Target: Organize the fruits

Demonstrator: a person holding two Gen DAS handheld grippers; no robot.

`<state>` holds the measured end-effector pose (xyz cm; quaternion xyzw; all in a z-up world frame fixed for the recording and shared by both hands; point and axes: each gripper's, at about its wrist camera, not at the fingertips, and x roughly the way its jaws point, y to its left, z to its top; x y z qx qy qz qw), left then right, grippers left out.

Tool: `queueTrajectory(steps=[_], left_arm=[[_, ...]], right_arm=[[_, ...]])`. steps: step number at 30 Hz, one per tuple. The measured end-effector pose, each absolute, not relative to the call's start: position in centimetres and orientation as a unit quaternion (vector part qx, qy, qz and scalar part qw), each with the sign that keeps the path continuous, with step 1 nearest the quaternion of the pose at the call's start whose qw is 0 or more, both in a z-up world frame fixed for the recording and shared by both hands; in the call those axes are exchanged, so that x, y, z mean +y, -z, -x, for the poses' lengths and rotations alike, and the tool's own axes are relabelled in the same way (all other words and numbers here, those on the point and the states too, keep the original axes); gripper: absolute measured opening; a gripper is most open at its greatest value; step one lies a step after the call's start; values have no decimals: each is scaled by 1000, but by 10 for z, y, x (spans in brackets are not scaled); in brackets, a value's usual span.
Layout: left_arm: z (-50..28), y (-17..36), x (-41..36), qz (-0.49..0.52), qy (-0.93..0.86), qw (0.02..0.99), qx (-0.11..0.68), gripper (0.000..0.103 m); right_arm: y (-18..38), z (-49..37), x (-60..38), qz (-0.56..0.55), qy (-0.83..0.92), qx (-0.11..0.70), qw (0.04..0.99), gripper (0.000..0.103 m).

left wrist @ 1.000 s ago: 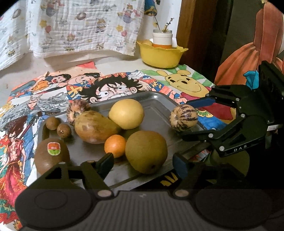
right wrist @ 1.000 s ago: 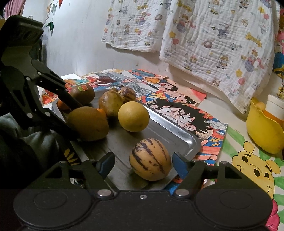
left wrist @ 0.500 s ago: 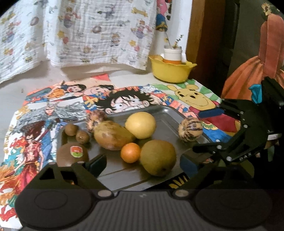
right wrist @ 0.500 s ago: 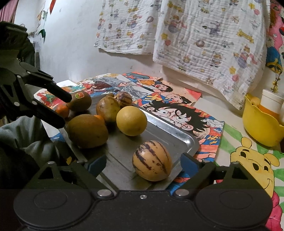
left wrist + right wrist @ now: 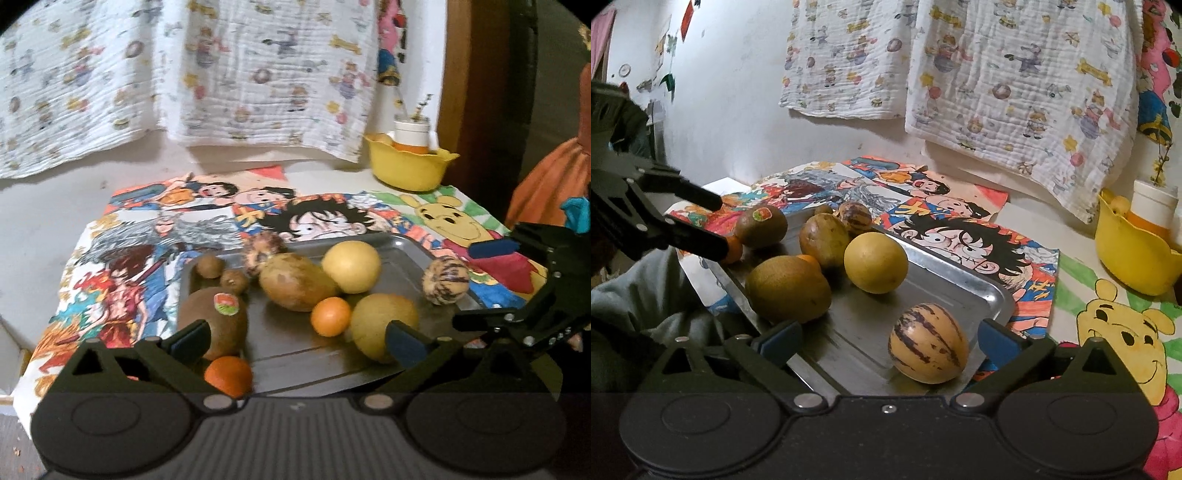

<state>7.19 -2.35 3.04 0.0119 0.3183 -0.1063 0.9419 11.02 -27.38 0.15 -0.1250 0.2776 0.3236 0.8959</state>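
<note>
In the left wrist view, the left claw [image 5: 297, 338] fills the bottom of the frame, its jaws opening and pinching nothing; a small orange [image 5: 229, 374] lies low between them, touched by neither pad. Above it, mid-frame, the metal tray [image 5: 413, 247] rests on a cartoon-printed cloth [image 5: 122, 266] over the table and carries the fruit: a stickered kiwi [image 5: 214, 314] at its lower left, two small brown fruits [image 5: 218, 271] above that, a brown mango [image 5: 295, 282] in the centre, a yellow citrus [image 5: 351, 266] just right of it, a second orange [image 5: 330, 315] below the mango, a large brownish-green fruit [image 5: 384, 325] beside that, and a striped melon [image 5: 445, 280] apart at the tray's right end. The right claw [image 5: 491, 284] reaches in from the right edge, also empty. A yellow bowl [image 5: 410, 168] stands at the upper right. In the right wrist view, the right claw [image 5: 888, 338] spans the bottom, its jaws opening, with the striped melon [image 5: 929, 343] between them but not pressed, near the tray's [image 5: 993, 295] lower corner. The other fruit crowd the tray's upper-left part, where the left claw [image 5: 718, 223] enters from the left edge.
</note>
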Motion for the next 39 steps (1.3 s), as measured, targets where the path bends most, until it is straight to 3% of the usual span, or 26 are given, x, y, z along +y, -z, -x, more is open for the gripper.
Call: queueTrajectory(steps=[39], left_arm=[[-13, -12, -10, 13, 53, 954, 296, 103]], right_arm=[[-15, -28, -258, -4, -210, 282, 936, 102]])
